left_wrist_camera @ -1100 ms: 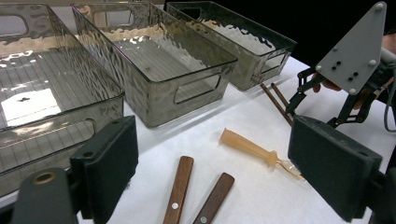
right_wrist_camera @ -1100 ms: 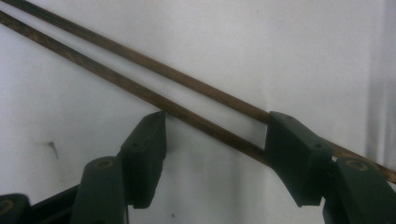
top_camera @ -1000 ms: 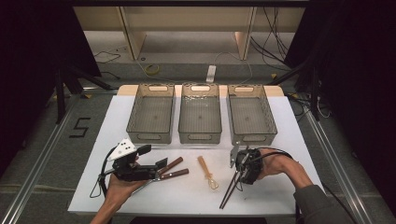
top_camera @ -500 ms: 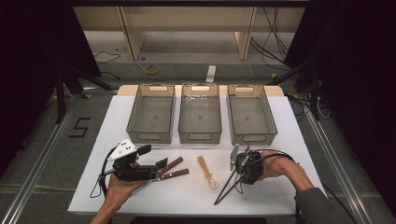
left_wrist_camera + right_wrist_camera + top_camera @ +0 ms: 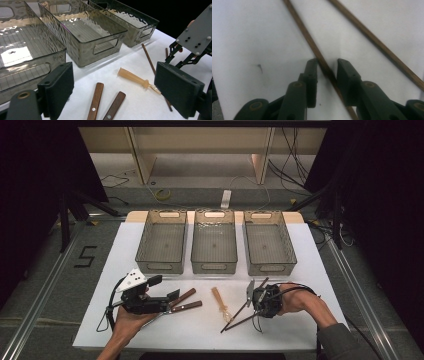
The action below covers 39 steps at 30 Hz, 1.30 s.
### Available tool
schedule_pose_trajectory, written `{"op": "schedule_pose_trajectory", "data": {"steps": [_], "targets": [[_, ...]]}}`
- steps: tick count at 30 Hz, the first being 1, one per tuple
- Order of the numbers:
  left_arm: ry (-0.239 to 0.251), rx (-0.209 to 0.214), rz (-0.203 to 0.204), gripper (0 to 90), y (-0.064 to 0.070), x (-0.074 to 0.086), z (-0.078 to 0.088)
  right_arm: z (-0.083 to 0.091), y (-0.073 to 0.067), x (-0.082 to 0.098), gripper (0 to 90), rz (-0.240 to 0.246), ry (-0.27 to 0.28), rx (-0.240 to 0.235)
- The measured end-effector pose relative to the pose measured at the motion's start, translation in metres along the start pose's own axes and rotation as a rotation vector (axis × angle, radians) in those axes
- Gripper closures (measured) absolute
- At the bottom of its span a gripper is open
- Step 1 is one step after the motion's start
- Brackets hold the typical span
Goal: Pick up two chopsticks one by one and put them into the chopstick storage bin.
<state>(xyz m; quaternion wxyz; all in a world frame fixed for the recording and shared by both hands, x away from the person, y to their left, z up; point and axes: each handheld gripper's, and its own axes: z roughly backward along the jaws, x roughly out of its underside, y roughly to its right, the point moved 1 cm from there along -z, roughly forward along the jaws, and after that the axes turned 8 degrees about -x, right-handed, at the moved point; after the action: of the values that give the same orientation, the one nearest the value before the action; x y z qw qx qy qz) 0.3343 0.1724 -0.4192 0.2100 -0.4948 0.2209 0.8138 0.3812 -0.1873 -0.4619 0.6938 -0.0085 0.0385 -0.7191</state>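
The right tool (image 5: 248, 306) has shifted slightly toward the table's (image 5: 300, 270) middle, jaws narrowly parted around one brown chopstick (image 5: 317, 53), not yet clamped, while the left tool (image 5: 120, 97) gapes wide over two wooden-handled utensils (image 5: 96, 100).

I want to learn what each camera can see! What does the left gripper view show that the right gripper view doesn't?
The left gripper view alone has three grey bins, two wooden-handled utensils, a tan plastic fork and the left claw, wide open. The right gripper view alone has a close look at the right claw, its jaws either side of one chopstick, with a gap left. Both share the white table and the two brown chopsticks.
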Motion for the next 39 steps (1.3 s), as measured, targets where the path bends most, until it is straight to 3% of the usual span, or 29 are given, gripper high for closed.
{"op": "schedule_pose_trajectory", "data": {"steps": [19,29,34,39], "targets": [[0.004,0.000,0.000,15.4,0.000,0.000,0.000,0.000,-0.007,0.009,81.8,0.054,-0.019,-0.015],[0.001,0.002,0.001,15.4,0.001,0.000,0.000,0.001,-0.010,0.019,85.5,0.058,-0.038,-0.029],[-0.003,0.006,0.001,15.4,0.001,0.000,-0.001,0.003,-0.011,0.027,85.8,0.048,-0.030,-0.022],[-0.011,0.012,0.000,15.4,0.001,0.000,-0.002,0.017,-0.011,0.034,85.8,0.039,0.020,0.016]]}}
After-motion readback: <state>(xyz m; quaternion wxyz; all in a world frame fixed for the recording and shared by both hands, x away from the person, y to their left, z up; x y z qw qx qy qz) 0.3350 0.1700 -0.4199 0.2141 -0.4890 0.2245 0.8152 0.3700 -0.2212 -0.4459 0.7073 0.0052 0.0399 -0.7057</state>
